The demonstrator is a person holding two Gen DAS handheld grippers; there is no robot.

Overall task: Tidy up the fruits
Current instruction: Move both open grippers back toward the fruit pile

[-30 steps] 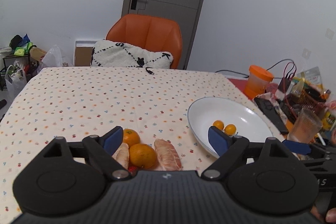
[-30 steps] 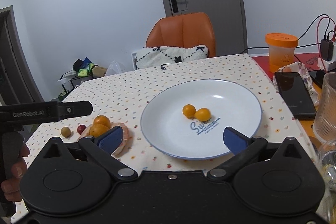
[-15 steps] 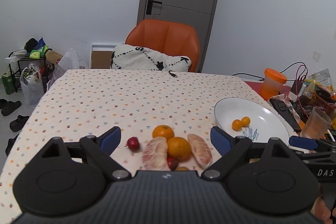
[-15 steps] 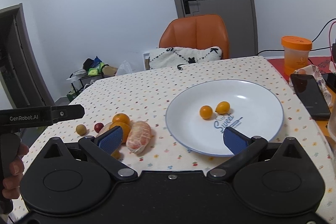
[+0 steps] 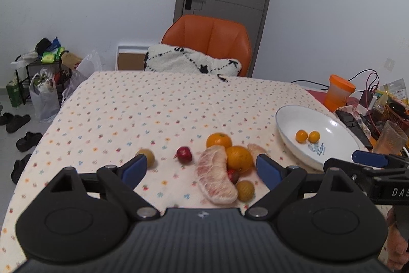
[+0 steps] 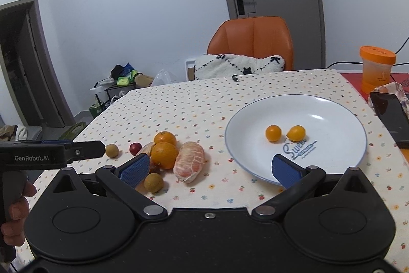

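both grippers' jaws gape empty above the counter (image 5: 158, 104), the left gripper (image 5: 202, 168) nearer the fruit heap, whose peeled pomelo wedge (image 5: 216, 177) lies lengthwise between its jaws, left of the plate (image 6: 332, 114).

Mixed fruits (image 6: 166, 154) clustered on tablecloth, two kumquats (image 6: 285, 132) on plate (image 6: 332, 157)
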